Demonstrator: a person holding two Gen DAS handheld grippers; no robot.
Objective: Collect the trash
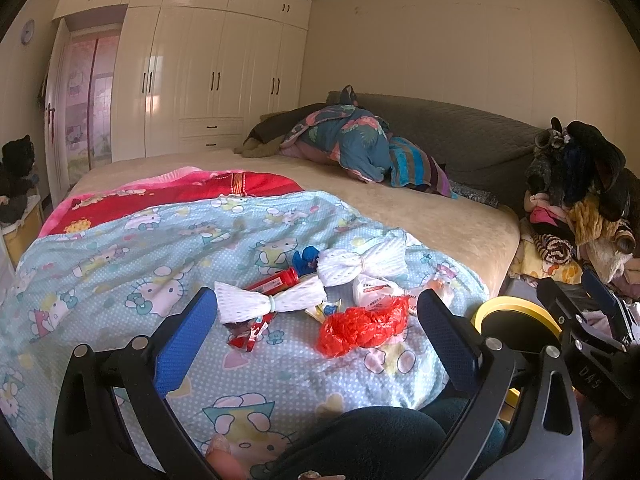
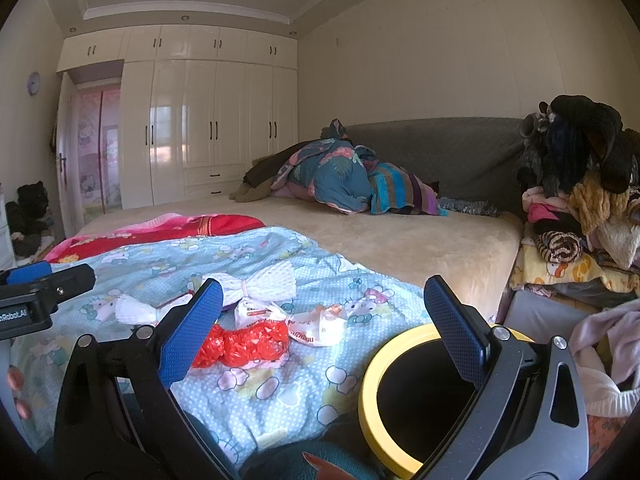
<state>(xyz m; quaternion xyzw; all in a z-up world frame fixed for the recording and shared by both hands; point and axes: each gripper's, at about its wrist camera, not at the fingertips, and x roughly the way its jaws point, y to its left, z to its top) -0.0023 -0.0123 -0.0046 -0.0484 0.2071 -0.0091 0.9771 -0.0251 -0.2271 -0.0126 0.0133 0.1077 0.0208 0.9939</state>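
Both claws spread wide and empty right now: left gripper (image 1: pixel 316 312) hanging over the trash pile, right gripper (image 2: pixel 322 308) off to the side with one finger over the bin. Nothing gripped anywhere.

Trash all bunched on the light blue cartoon-print quilt (image 1: pixel 120 248), dead centre of the left view: crumpled red plastic bag (image 1: pixel 362 326) at about 5 o'clock of the pile, white foam net (image 1: pixel 272 300) at 9, a second white foam net (image 1: pixel 360 266) up at 12, red tube (image 1: pixel 276 280) tucked between them, red wrapper (image 1: pixel 250 334) at 7, white printed wrapper (image 1: pixel 372 290) toward 3. Yellow-rimmed bin (image 2: pixel 370 384) down at 5 o'clock of the right view, black inside, just off the bed edge.

Stuff likely to go sideways:
- Soft quilt, so closing on the thin wrapper could pinch fabric along with it.
- Foam nets overlapping the tube; grabbing one might drag or roll the other.
- Red bag springy and loose, could slip out on the way over.
- Light bits could miss the bin's mouth and land beside it.

Hard to make out: something blue (image 1: pixel 306 258) behind the far net, no idea what. Small yellowish scraps under the nets, unreadable. Bin bottom invisible, contents unknown. Right gripper only half in the left view at 3 o'clock.
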